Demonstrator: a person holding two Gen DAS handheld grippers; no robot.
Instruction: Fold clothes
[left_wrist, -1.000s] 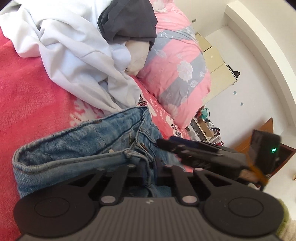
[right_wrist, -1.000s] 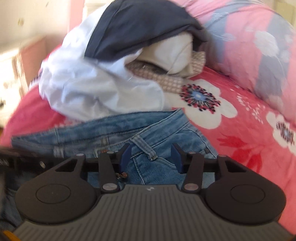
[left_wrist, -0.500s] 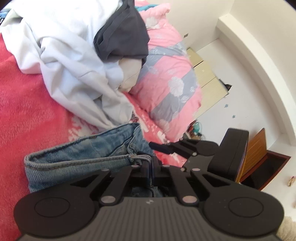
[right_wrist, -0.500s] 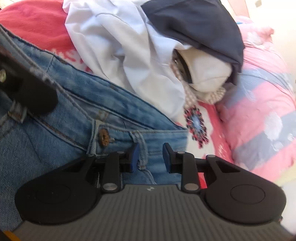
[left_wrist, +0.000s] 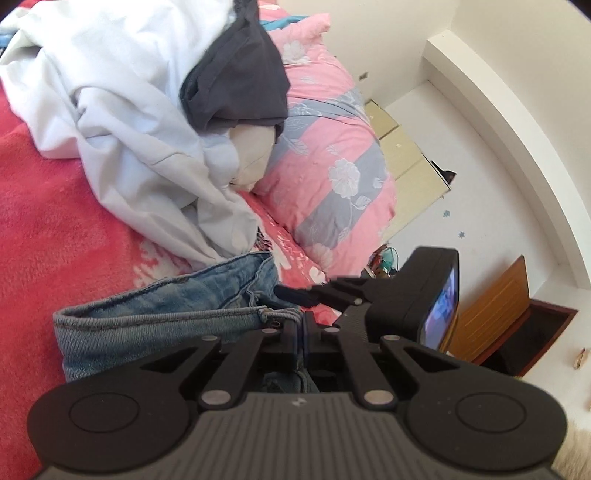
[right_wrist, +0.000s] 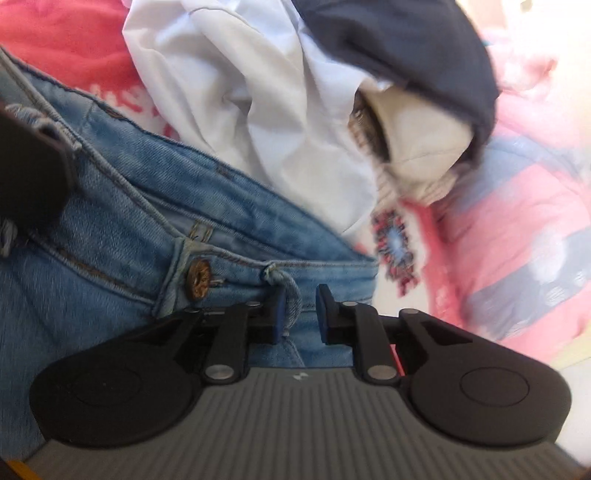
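Light blue jeans (left_wrist: 166, 321) lie on the red bed cover (left_wrist: 44, 221), waistband toward me. My left gripper (left_wrist: 303, 325) is shut on the waistband edge by a belt loop. In the left wrist view my right gripper (left_wrist: 295, 293) reaches in from the right, just past that spot. In the right wrist view my right gripper (right_wrist: 300, 314) straddles the waistband of the jeans (right_wrist: 110, 258) beside the brass button (right_wrist: 198, 277). Its jaws are closing with a belt loop and denim between them, a gap still showing. The left gripper (right_wrist: 29, 173) is a dark blur at the left edge.
A crumpled white shirt (left_wrist: 129, 129) with a dark garment (left_wrist: 236, 85) on top is piled just behind the jeans. A pink and grey floral quilt (left_wrist: 332, 166) lies to the right. Beyond the bed's right edge are the floor and a wooden door (left_wrist: 491, 314).
My right gripper rolled, dropped onto the waistband near the button, and its jaws narrowed around the belt loop. The left gripper kept its hold on the jeans and barely moved.
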